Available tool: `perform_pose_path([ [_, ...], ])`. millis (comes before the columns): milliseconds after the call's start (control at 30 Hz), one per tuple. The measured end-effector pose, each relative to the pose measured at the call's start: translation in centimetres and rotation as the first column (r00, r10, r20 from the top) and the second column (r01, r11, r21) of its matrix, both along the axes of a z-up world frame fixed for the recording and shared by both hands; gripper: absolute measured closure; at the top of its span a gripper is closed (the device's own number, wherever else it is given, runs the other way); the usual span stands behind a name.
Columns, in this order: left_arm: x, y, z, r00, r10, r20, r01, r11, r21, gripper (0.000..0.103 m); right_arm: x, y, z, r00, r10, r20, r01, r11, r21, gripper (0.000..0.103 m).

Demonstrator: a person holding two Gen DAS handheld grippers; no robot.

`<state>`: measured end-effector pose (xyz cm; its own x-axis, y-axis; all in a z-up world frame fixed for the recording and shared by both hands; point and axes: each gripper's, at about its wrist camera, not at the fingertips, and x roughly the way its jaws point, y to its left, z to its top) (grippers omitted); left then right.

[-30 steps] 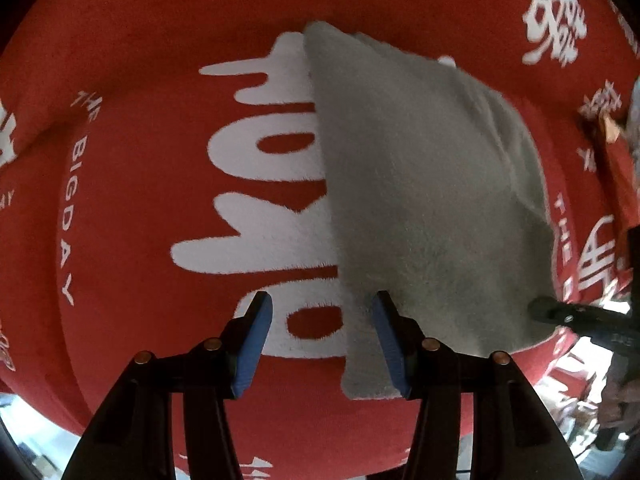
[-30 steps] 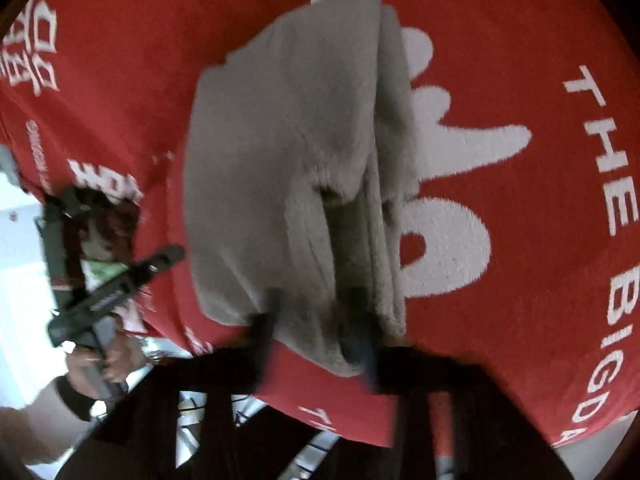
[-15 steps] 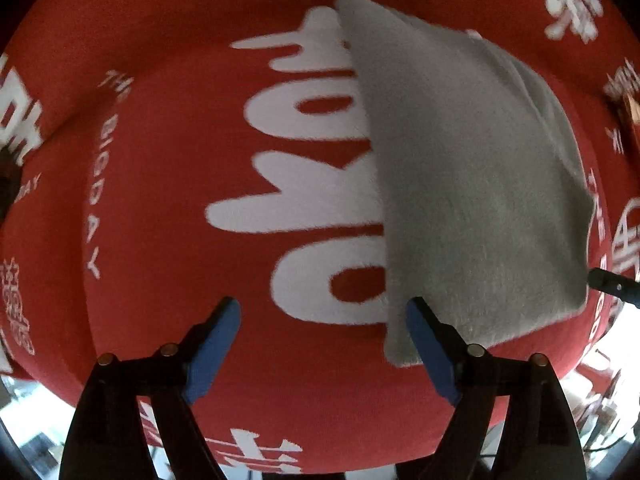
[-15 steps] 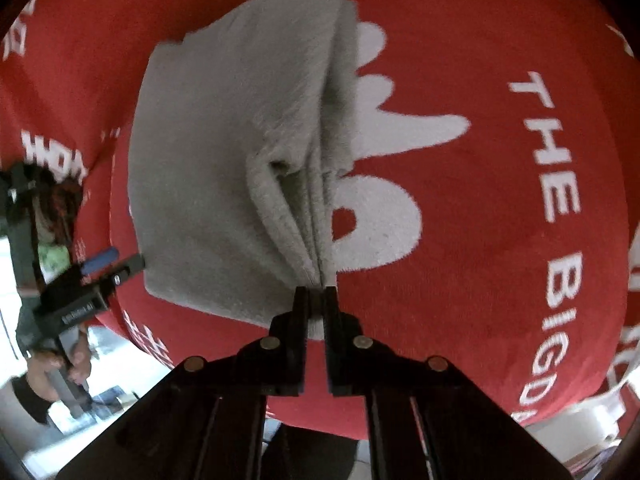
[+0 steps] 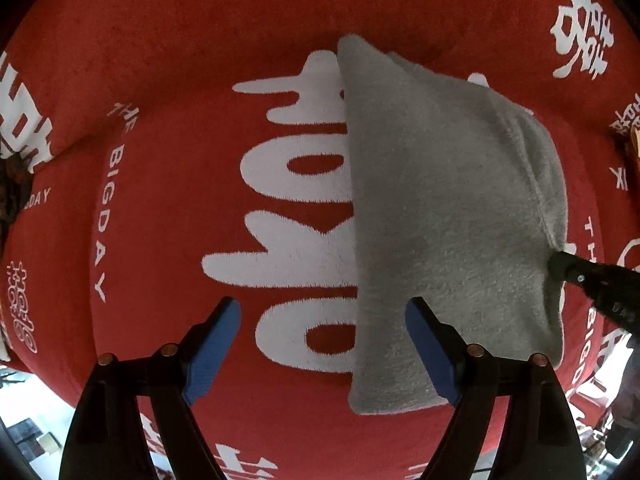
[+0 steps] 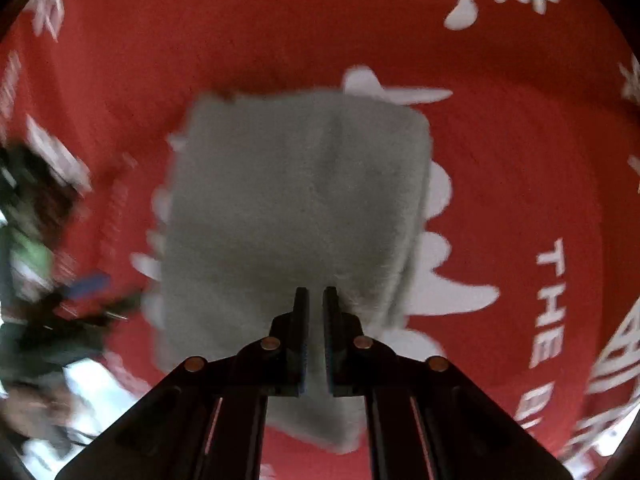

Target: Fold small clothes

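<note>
A fluffy grey cloth [image 5: 444, 220] lies folded on a red blanket [image 5: 168, 208] with white lettering. My left gripper [image 5: 322, 308] points straight down with its blue-padded jaws open. The cloth's left edge runs between them and its near corner sits under the right pad [image 5: 428, 344]; neither pad presses on it. The right gripper [image 6: 316, 292] is shut over the cloth [image 6: 292, 200], pinching its near edge. In the left wrist view its black tip [image 5: 560, 264] meets the cloth's right edge, where the fabric is drawn up. The left gripper [image 6: 92, 292] is only a blur in the right wrist view.
The red blanket [image 6: 500, 140] covers the whole work surface, with a raised fold along its far side. Its near edge drops off just behind both grippers, where a bright floor and clutter [image 5: 600, 400] show. A person's hand [image 6: 36, 396] is blurred at lower left.
The left jaws spread wide and let go of the cloth's near corner. The right gripper swung across with the pinched fold, and the cloth now lies flatter and squarer.
</note>
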<state>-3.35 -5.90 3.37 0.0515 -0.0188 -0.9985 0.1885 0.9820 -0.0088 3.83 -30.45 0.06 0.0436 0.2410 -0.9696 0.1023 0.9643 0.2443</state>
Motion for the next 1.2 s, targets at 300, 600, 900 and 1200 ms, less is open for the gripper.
perform_pose_path([
  [300,0.2,-0.4,-0.7,0.999,0.033,0.012,-0.033,0.999,0.008,0.018,-0.1,-7.7,-1.2,0.936,-0.351,-0.014,0.343,0.904,0.254,0.054],
  [600,0.4,-1.5,-1.5,1.000,0.022,-0.009,-0.022,0.999,0.026,0.018,1.0,-5.9,-2.7,0.979,-0.205,-0.001,0.203,0.968,0.149,0.095],
  [900,0.1,-2.2,-1.4,1.000,0.007,-0.009,-0.007,0.999,0.038,0.018,-0.9,-6.6,-2.2,0.967,-0.253,-0.031,0.255,0.952,0.172,0.095],
  [1200,-0.2,-2.7,-1.3,1.000,-0.023,-0.014,0.024,0.999,0.035,0.018,-4.6,-7.9,-1.3,0.942,-0.324,-0.087,0.336,0.919,0.207,0.094],
])
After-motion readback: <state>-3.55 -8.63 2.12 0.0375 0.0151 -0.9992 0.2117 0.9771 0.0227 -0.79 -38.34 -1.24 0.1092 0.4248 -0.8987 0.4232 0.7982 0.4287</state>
